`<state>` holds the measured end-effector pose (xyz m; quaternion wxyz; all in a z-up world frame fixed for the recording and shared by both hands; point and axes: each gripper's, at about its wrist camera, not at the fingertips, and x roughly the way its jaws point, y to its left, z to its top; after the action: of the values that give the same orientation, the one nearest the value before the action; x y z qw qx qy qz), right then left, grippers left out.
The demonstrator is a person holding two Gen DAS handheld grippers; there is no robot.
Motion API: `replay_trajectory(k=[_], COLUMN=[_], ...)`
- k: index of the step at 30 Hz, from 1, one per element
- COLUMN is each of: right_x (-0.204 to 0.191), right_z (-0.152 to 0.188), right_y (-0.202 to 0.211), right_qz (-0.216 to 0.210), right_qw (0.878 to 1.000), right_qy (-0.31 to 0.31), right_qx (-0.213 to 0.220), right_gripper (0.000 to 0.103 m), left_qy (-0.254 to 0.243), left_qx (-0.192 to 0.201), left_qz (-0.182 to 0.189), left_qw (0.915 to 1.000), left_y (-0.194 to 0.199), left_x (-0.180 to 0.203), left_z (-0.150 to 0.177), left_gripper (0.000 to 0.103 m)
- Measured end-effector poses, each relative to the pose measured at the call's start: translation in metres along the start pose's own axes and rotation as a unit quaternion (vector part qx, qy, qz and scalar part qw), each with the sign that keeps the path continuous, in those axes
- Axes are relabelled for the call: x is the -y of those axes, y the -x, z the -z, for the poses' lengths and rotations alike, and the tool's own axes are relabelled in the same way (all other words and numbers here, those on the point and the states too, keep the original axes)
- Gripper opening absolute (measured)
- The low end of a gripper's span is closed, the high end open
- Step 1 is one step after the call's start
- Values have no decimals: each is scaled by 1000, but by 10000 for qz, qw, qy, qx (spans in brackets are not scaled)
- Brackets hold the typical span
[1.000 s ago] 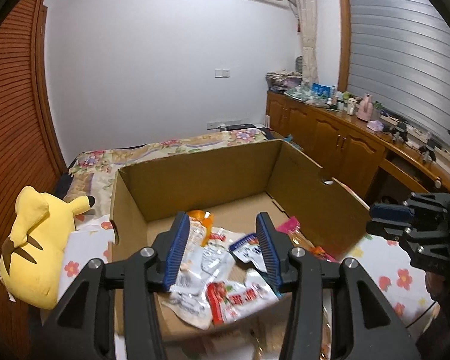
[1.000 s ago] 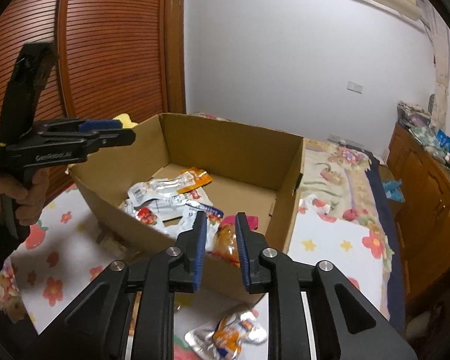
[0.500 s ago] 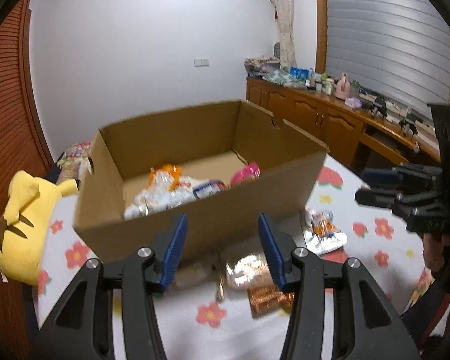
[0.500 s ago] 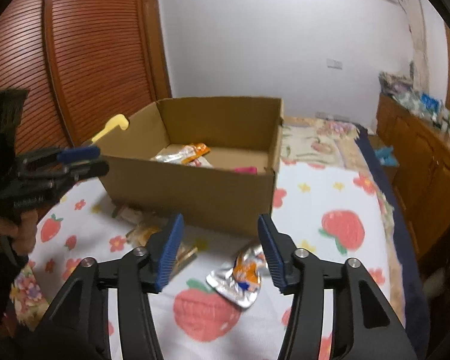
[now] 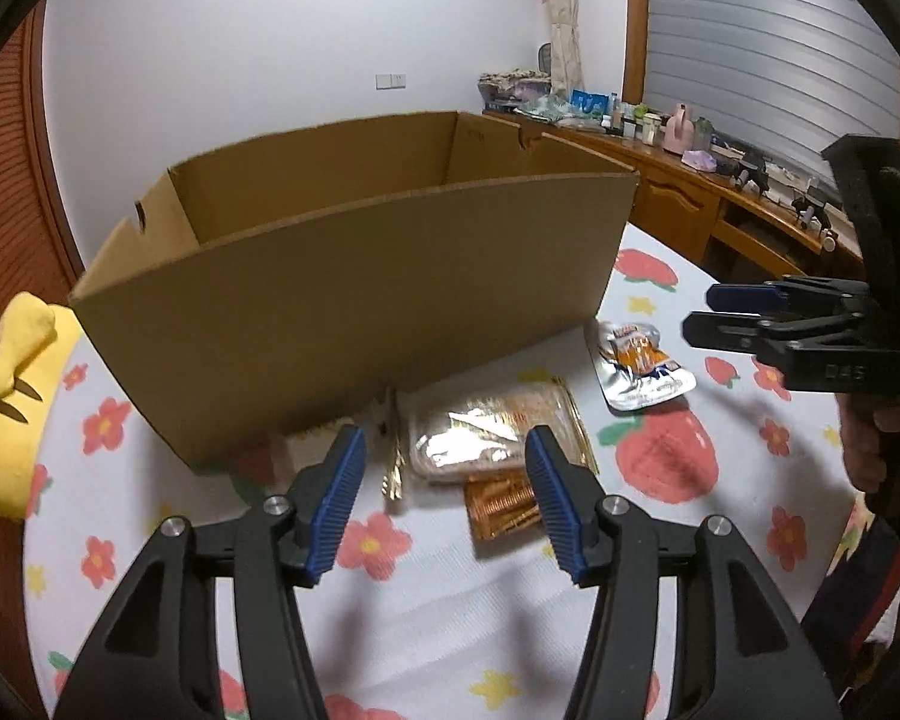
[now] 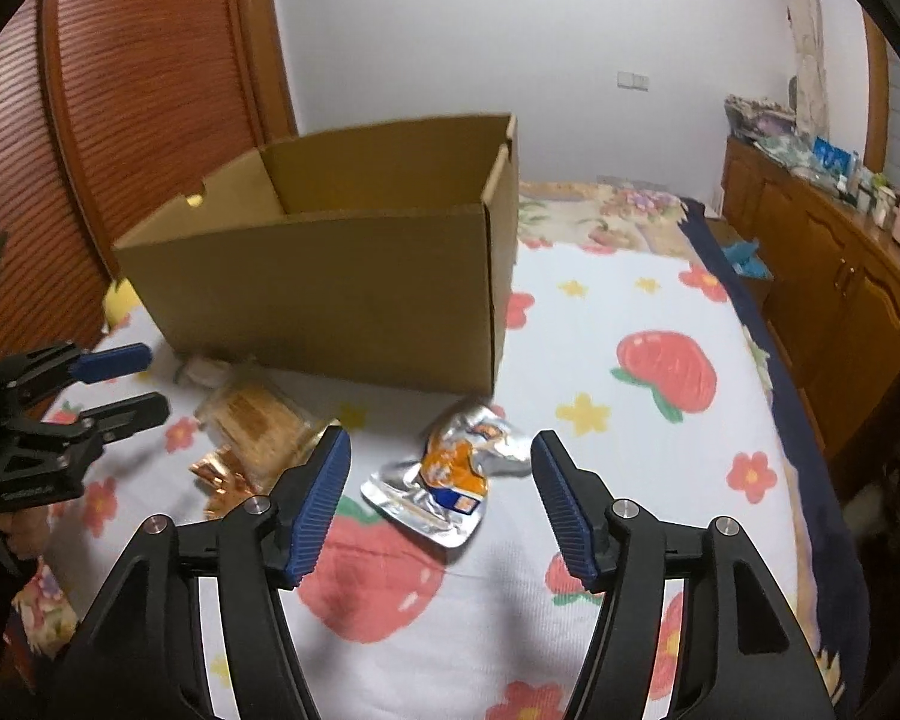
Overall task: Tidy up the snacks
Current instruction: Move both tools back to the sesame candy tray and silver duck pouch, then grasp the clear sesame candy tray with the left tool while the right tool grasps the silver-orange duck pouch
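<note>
An open cardboard box (image 5: 354,300) (image 6: 330,294) stands on the flowered bed sheet; its contents are hidden behind the near wall. In front of it lie a clear pack of brown biscuits (image 5: 492,426) (image 6: 258,420), a copper foil pack (image 5: 504,507) (image 6: 219,477) and a silver-and-orange pouch (image 5: 639,366) (image 6: 450,474). My left gripper (image 5: 444,498) hovers above the biscuit pack, jaws opening, nothing between the pads. My right gripper (image 6: 438,504) hangs over the silver pouch, jaws opening, not touching it. Each gripper also shows in the other's view: the right gripper (image 5: 750,315), the left gripper (image 6: 114,384).
A yellow plush toy (image 5: 12,396) lies left of the box. A wooden sideboard (image 6: 840,276) crowded with small items runs along the right. A slatted wooden door (image 6: 120,120) stands behind the box. The sheet (image 6: 630,312) right of the box carries only its print.
Both grippers have pulled back from over the box and dropped to the packs in front of it. The right jaws went from nearly shut to wide; the left jaws widened slightly.
</note>
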<state>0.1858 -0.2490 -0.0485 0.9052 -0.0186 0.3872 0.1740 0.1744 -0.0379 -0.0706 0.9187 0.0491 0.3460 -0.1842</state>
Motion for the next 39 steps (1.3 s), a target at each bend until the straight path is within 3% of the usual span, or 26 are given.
replay_trajectory(k=[17, 24, 26, 29, 39], right_x=[11, -5, -6, -5, -4], right_z=[6, 8, 10, 13, 23], right_y=[-58, -69, -67, -62, -56], right_qz=[132, 447, 398, 353, 228], right_qw=[9975, 9963, 9964, 9964, 9965], right_qy=[-336, 189, 279, 348, 470], right_qx=[-610, -710, -697, -689, -655], right_gripper=[64, 65, 52, 44, 46], left_qy=[230, 255, 222, 156, 187], left_qx=[-179, -124, -153, -224, -634], left_qz=[73, 77, 82, 84, -42], left_qw=[9995, 9996, 9996, 9996, 9978], left_y=[-16, -22, -26, -34, -62], left_x=[-6, 0, 3, 9, 10], left_z=[3, -9, -12, -16, -20], left_gripper=[57, 65, 66, 67, 72])
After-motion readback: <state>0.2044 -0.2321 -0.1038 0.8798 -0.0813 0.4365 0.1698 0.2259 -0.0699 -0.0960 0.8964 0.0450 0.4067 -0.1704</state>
